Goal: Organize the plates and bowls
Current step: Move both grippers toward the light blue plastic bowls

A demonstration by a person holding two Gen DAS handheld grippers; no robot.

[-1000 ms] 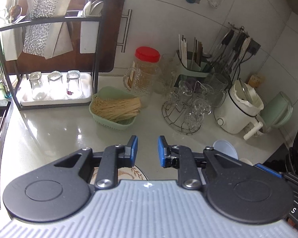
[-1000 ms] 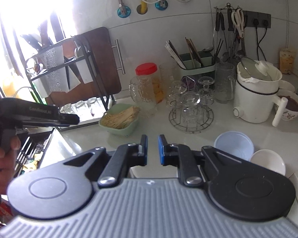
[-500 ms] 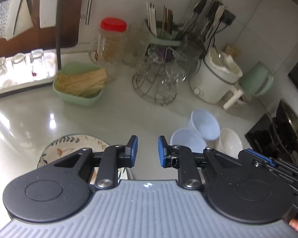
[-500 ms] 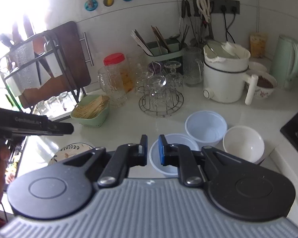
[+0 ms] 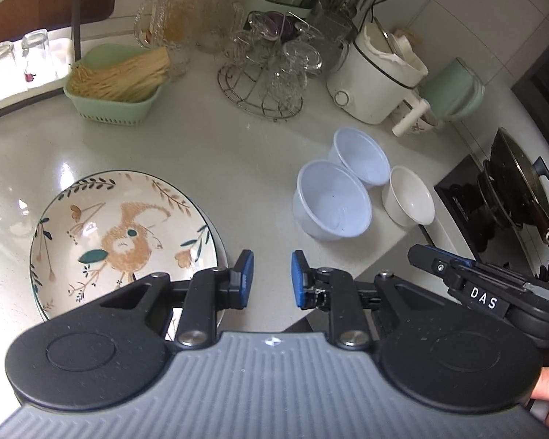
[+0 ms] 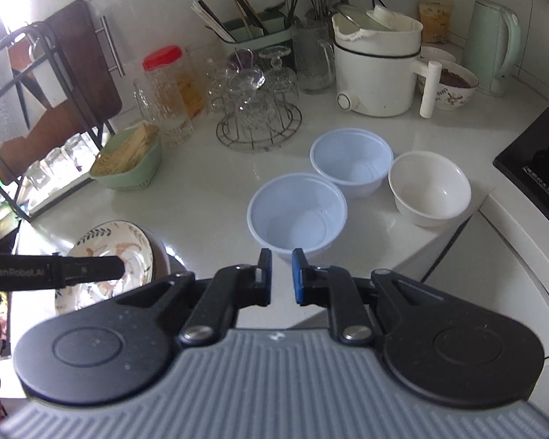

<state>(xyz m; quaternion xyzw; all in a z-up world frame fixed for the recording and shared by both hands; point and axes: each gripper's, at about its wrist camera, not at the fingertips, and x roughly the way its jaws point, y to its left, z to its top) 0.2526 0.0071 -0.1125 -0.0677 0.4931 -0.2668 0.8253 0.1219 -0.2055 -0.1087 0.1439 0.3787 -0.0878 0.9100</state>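
1. Plates and bowls sit apart on the pale glossy table [image 5: 208,153]: a round ceramic plate painted with a squirrel and leaves [image 5: 120,237] lies near the front edge on what looks like a second dark-rimmed plate beneath it, and three bowls cluster to its right.
2. My left gripper [image 5: 268,278] hangs just off the painted plate's right rim, its fingers a narrow gap apart with nothing between them.
3. My right gripper [image 6: 281,276] hovers above the near rim of the closest pale blue thin plastic bowl [image 6: 297,216]; its fingers are almost together and empty.
4. I judge that gap too slim to take a bowl wall; pushing down as I am would shove or tip the light bowl.
5. The bowls crowd each other: the second pale blue plastic bowl [image 6: 351,162] is touching or nearly touching the first, and the white ceramic bowl [image 6: 429,186] stands just beside it near the table's corner, so a nudge could send one over the edge.
6. The plate is shallow and glossy; a grip on its rim alone could slip.
7. All three bowls look empty.
8. A mint green plastic basket [image 5: 115,84] holds pale dry noodles.
9. A flowered bowl [image 6: 454,87] behind the white electric pot [image 6: 378,69] holds something dark.
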